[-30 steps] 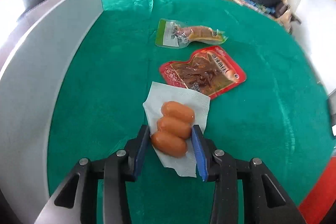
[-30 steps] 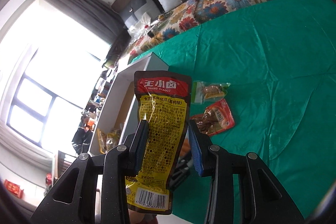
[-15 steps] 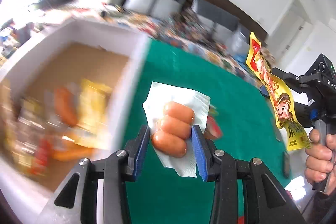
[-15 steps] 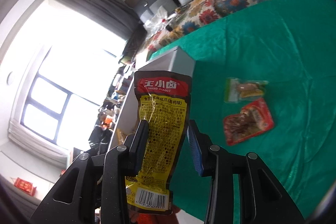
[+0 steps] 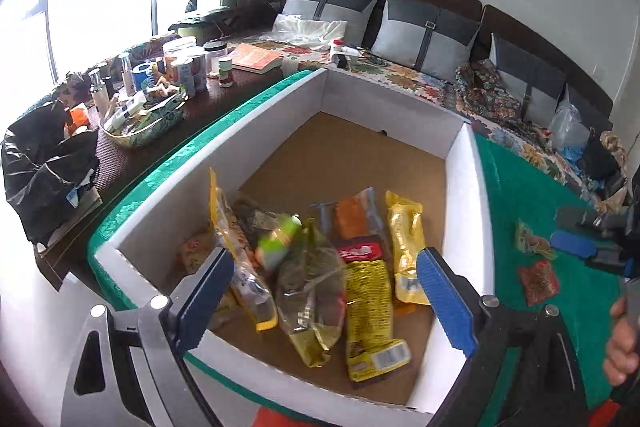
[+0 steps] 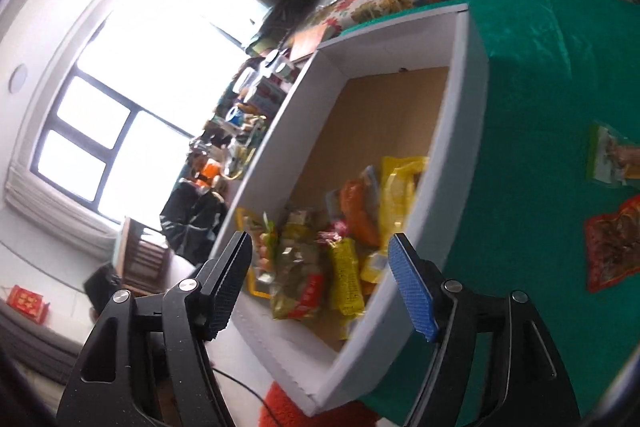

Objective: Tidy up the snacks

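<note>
From the left wrist view, the left gripper (image 5: 320, 291) hangs over the white box (image 5: 466, 183) with its fingers spread wide and nothing between them. Below lies a heap of snack packets (image 5: 316, 267) on the brown cardboard floor of the box, gathered at the near end; the far end is bare. A yellow packet with a barcode (image 5: 370, 311) lies on top of the heap, and a blurred green-and-white packet (image 5: 280, 239) shows above the pile, perhaps in mid-fall. To the right, on the green cloth (image 5: 516, 195) that covers the table, a red packet (image 5: 538, 281) and a green-edged packet (image 5: 530, 237) lie outside the box, near each other but apart. The right gripper (image 5: 592, 247) shows at the right edge; its blue fingers look parted.

From the right wrist view, the right gripper (image 6: 320, 287) hovers above the near end of the box (image 6: 460, 131), fingers wide and empty. The packets (image 6: 332, 247) are piled below it. The red packet (image 6: 616, 243) and the green-edged packet (image 6: 612, 159) lie on the cloth (image 6: 540, 75) well to the right of the box wall.

I judge two snacks are left to collect. The risks from here: both grippers are crowded over the same end of the box and could knock together as they turn toward the cloth. The flat, slippery packets may slide away or be caught only by a corner and drop short of the box. A low swing could clip the box wall and shift the box.
</note>
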Motion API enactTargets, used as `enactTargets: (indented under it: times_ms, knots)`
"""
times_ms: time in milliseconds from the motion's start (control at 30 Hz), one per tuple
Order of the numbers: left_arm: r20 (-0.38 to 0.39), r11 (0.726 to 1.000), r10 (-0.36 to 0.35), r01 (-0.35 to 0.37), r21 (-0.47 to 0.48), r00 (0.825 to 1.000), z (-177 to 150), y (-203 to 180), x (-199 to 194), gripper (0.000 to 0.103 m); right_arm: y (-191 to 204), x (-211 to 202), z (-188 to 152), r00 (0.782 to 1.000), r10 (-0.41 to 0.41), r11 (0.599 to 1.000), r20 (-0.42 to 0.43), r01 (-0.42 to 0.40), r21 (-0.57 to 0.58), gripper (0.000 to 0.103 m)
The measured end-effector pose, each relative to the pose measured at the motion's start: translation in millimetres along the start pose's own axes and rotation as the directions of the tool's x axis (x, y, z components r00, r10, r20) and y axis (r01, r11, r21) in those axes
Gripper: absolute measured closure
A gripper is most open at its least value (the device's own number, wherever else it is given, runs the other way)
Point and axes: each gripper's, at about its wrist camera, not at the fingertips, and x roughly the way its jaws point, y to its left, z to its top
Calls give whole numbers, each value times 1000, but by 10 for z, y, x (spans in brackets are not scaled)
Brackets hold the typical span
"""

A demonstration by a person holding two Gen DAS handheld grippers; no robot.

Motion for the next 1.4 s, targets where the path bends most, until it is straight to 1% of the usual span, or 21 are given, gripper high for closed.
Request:
enactTargets:
  times_ms: [67, 100, 133, 200, 233, 267, 300, 333, 400, 433, 500, 567, 667, 767, 800, 833, 900, 1000, 1100, 1167, 1400]
  knots:
    - [5, 998, -59, 59, 13, 998, -10, -256, 2, 11, -325, -221, -49, 990, -135, 989, 51, 138, -48, 29]
    - [4, 995, -96, 96, 30, 995, 1, -433, 1, 11, -504, -324, -98, 968, -234, 967, 85, 241, -81, 30]
    - [1, 988, -145, 145, 54, 989, -32, -648, -19, 10, -716, -437, -177, 935, -333, 932, 118, 346, -108, 30]
    - [-18, 968, -228, 229, 101, 973, -95, -1069, -95, 7, -1205, -665, -361, 847, -503, 840, 172, 526, -131, 30]
    - [-33, 954, -269, 271, 130, 962, -150, -1289, -106, 4, -1484, -790, -478, 788, -585, 781, 191, 611, -129, 30]
    - [-53, 933, -314, 318, 167, 948, -245, -1577, -100, 2, -1730, -900, -573, 737, -646, 730, 198, 673, -121, 30]
    - [-71, 919, -338, 345, 191, 939, -313, -1772, -88, 0, -1976, -1026, -665, 687, -699, 681, 200, 724, -107, 30]
    - [-107, 895, -371, 386, 223, 922, -426, -2031, -18, 0, -2217, -1171, -752, 640, -741, 638, 202, 766, -84, 30]
    - [-174, 872, -380, 414, 260, 909, -618, -2377, 171, 0, -2579, -1415, -852, 578, -789, 585, 208, 811, -32, 30]
    - [-201, 866, -367, 413, 281, 908, -716, -2530, 292, 0, -2767, -1559, -883, 546, -810, 558, 214, 830, -3, 30]
    - [-245, 863, -322, 390, 322, 914, -903, -2777, 595, 0, -3003, -1707, -895, 513, -830, 531, 220, 847, 28, 30]
    - [-265, 863, -275, 359, 356, 924, -1029, -2919, 874, 0, -3167, -1779, -888, 500, -839, 521, 215, 852, 55, 30]
    - [-293, 876, -218, 319, 361, 931, -1100, -2979, 1274, 0, -3357, -1791, -860, 498, -843, 522, 202, 848, 89, 30]
    - [-317, 900, -169, 277, 338, 933, -1119, -2897, 1555, 1, -3416, -1829, -868, 511, -834, 538, 206, 836, 105, 25]
    - [-285, 900, -164, 262, 349, 944, -1114, -2892, 1557, 1, -3346, -1814, -862, 514, -834, 540, 202, 835, 106, 23]
    - [-280, 898, -162, 259, 355, 946, -1111, -2894, 1575, 1, -3357, -1803, -858, 521, -832, 545, 192, 832, 105, 21]
    - [-271, 889, -150, 249, 385, 951, -1139, -2911, 1596, 1, -3312, -1825, -918, 523, -831, 548, 189, 828, 118, 18]
    - [-248, 871, -117, 220, 439, 962, -1204, -2956, 1587, 0, -3325, -1857, -964, 547, -818, 572, 179, 807, 148, 14]
    - [-251, 872, -123, 225, 434, 960, -1190, -2923, 1596, 0, -3386, -1922, -998, 582, -795, 606, 172, 773, 188, 12]
    - [-251, 873, -123, 225, 433, 960, -1186, -2917, 1594, 0, -3373, -1904, -999, 576, -800, 600, 171, 779, 183, 12]
    - [-250, 872, -122, 224, 434, 961, -1185, -2924, 1597, 0, -3356, -1890, -1002, 577, -799, 601, 170, 778, 185, 12]
